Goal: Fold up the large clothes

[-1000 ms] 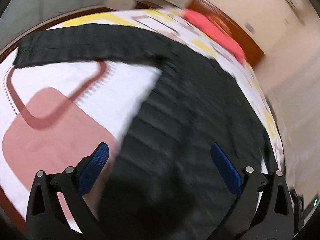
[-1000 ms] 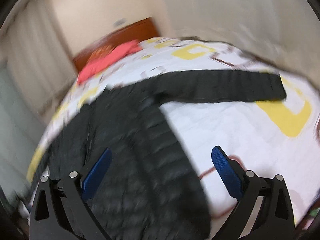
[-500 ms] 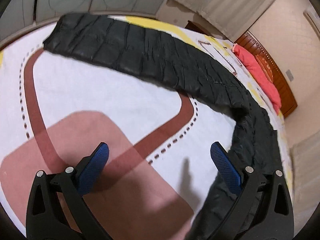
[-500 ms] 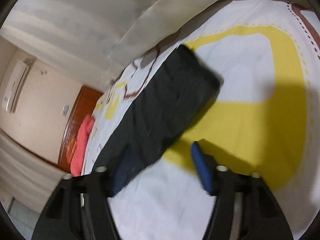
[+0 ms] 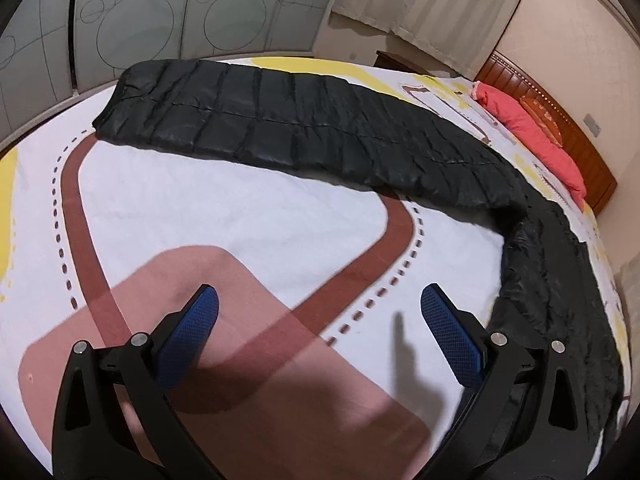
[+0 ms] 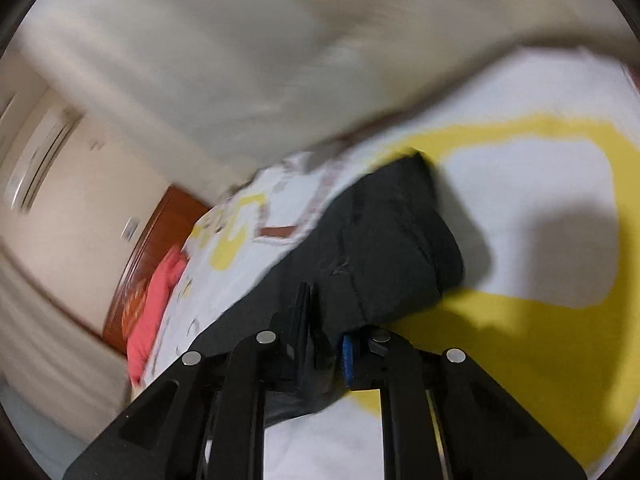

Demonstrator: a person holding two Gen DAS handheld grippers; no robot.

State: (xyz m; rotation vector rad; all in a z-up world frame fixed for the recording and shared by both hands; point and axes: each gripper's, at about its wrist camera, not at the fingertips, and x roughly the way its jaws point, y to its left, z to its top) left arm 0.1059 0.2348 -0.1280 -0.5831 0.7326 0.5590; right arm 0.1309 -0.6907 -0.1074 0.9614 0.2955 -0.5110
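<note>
A black quilted puffer jacket lies spread on a bed. In the left wrist view one long sleeve (image 5: 280, 128) stretches across the far side and the body (image 5: 560, 300) runs down the right. My left gripper (image 5: 316, 332) is open and empty, low over the bedsheet (image 5: 240, 216), short of the sleeve. In the right wrist view the other sleeve (image 6: 384, 248) ends in a cuff on a yellow patch. My right gripper (image 6: 328, 352) is shut on this sleeve near the cuff, and the cloth hides most of its fingers.
The sheet is white with brown, pink and yellow shapes. A red pillow (image 5: 536, 136) and a wooden headboard (image 5: 568, 128) stand at the far right. Glass wardrobe doors (image 5: 160, 20) run behind the bed. Curtains (image 6: 280, 60) hang beyond the bed's far edge.
My right gripper has moved onto the sleeve end and closed on it. My left gripper has swung from over the jacket body to the bare sheet below the other sleeve, staying open.
</note>
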